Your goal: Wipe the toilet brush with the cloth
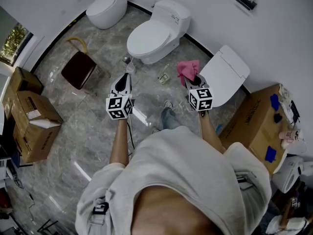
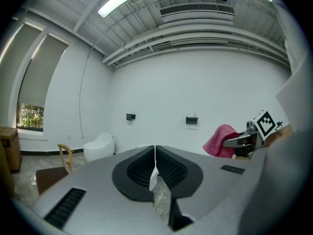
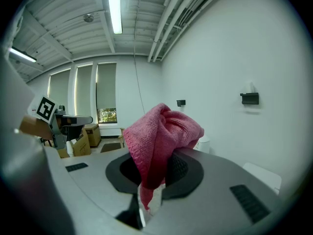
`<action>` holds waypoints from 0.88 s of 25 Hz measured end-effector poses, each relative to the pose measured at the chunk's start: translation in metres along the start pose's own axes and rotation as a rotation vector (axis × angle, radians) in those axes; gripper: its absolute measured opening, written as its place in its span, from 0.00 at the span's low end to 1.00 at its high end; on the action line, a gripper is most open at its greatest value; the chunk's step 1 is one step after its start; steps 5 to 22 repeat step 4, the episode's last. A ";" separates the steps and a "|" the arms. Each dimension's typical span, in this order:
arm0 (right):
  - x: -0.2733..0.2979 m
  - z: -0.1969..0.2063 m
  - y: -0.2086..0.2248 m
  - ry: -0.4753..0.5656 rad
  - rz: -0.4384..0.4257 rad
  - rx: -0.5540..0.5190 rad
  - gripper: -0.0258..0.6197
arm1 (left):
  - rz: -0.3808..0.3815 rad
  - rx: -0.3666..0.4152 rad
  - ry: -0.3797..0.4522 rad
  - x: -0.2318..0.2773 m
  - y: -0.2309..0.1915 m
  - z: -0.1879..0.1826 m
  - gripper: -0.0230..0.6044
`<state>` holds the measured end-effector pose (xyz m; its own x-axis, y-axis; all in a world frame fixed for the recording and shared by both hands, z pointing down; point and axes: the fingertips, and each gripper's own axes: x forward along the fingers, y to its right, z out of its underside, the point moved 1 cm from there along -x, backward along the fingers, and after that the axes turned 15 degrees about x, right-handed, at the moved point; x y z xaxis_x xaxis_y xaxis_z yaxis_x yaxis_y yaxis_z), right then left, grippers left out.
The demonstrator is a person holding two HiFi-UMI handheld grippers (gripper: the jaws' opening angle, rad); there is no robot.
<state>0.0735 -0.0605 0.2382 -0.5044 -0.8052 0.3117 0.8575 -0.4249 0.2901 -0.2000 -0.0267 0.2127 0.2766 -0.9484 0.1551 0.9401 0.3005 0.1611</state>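
Print runs along the side of the cardboard box (image 1: pixel 254 119) at 3 o'clock, and a small label sits on the back of the near toilet (image 1: pixel 156 33). Both are too small to read. The only clear marks are the black-and-white squares on each gripper's cube.

The left gripper (image 1: pixel 127 77) has its fingers (image 2: pixel 139 169) pressed almost together on a thin white strip, with a clear plastic piece hanging just under it. This appears to be the toilet brush (image 2: pixel 154 174), though little of it shows. The right gripper (image 1: pixel 194 83) has its fingers (image 3: pixel 185 168) clamped on the pink cloth (image 3: pixel 161 131), which bunches up above them and trails a corner down through the gap. The 2 grippers are held side by side and well apart, with cloth and brush not touching.

Open floor (image 1: pixel 98 131) lies between the grippers and the near toilet at 12 o'clock. A second toilet (image 1: pixel 106 6) stands at 11 o'clock by the wall, with a brown chair (image 1: pixel 78 68) at 10 o'clock and stacked boxes (image 1: pixel 29 116) at 9 o'clock. A white toilet lid (image 1: pixel 226 75) sits just beside the right gripper at 2 o'clock. The floor is glossy grey marble. The walls are white with a dark skirting, and a strip lamp (image 3: pixel 115 6) runs along the ceiling.
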 end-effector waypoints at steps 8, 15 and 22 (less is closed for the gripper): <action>0.000 0.001 0.001 -0.003 -0.002 0.000 0.15 | 0.000 0.002 -0.001 0.001 0.001 0.000 0.08; 0.000 0.001 0.001 -0.003 -0.002 0.000 0.15 | 0.000 0.002 -0.001 0.001 0.001 0.000 0.08; 0.000 0.001 0.001 -0.003 -0.002 0.000 0.15 | 0.000 0.002 -0.001 0.001 0.001 0.000 0.08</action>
